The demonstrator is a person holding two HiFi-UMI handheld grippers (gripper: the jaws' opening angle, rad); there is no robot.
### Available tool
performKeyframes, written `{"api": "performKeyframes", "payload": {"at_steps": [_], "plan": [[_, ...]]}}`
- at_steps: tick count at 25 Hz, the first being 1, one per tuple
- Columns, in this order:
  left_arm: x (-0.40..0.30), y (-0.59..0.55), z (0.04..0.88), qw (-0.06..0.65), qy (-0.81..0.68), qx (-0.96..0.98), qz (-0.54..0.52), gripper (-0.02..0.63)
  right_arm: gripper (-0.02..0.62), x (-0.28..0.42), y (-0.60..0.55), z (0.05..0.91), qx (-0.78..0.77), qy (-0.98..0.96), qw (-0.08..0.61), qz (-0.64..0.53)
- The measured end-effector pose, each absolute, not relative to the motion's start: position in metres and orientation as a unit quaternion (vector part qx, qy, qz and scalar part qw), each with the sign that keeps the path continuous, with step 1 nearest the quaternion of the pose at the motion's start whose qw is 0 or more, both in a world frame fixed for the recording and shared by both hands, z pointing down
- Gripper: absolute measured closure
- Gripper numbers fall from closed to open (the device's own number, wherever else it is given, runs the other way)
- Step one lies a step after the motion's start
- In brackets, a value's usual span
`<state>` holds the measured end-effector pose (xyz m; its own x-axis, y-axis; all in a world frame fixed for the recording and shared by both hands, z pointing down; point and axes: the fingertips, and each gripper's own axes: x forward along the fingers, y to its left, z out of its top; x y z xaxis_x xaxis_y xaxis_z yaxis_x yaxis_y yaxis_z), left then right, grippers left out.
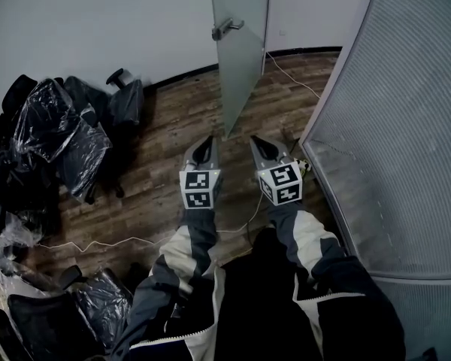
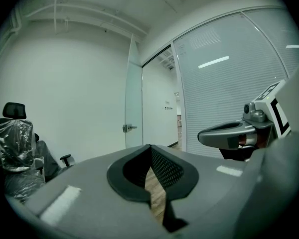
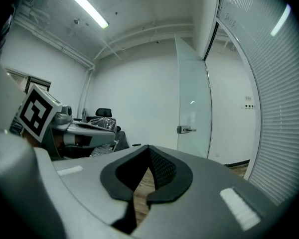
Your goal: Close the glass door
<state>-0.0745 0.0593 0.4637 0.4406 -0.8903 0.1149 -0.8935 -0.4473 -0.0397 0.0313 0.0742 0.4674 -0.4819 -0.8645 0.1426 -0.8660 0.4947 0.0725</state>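
Left gripper [image 1: 204, 149], right gripper [image 1: 261, 147] both pinching shut, empty. Glass door [image 1: 240, 59] standing open straight ahead, upright, edge-on between them. Handle [image 1: 227, 27] projecting toward left gripper's side.

We wear a dark jacket [image 1: 255, 307] w/ cream panels on left sleeve [image 1: 182, 250] & right sleeve [image 1: 310, 239], pale zip trim at front. Our left gripper [image 1: 204, 150] & right gripper [image 1: 260, 147]: grey tapered shells, black mesh-textured pads [image 2: 164, 168], each w/ a white cube [image 1: 198, 189] of black square markers.
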Motion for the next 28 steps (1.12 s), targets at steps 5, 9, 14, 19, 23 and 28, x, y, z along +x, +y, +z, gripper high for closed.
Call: {"api": "performKeyframes", "payload": {"at_steps": [5, 9, 14, 19, 23, 28], "plan": [[-0.086, 0.025, 0.466, 0.019, -0.533, 0.844, 0.056, 0.603, 0.589, 0.023, 0.037, 0.470, 0.496, -0.864, 0.086, 0.006], [-0.090, -0.014, 0.479, 0.019, -0.537, 0.841, 0.060, 0.603, 0.589, 0.021, -0.008, 0.482, 0.493, -0.866, 0.085, 0.008], [-0.096, -0.097, 0.482, 0.017, -0.548, 0.833, 0.071, 0.603, 0.589, 0.017, -0.096, 0.489, 0.481, -0.873, 0.084, 0.012], [-0.086, -0.186, 0.473, 0.006, -0.547, 0.833, 0.086, 0.603, 0.589, 0.023, -0.193, 0.480, 0.473, -0.877, 0.088, 0.009], [-0.082, -0.247, 0.466, 0.016, -0.551, 0.831, 0.074, 0.603, 0.589, 0.033, -0.257, 0.468, 0.473, -0.877, 0.084, 0.004], [-0.084, -0.295, 0.468, 0.022, -0.543, 0.835, 0.087, 0.603, 0.589, 0.031, -0.302, 0.467, 0.477, -0.875, 0.083, 0.011]]}}
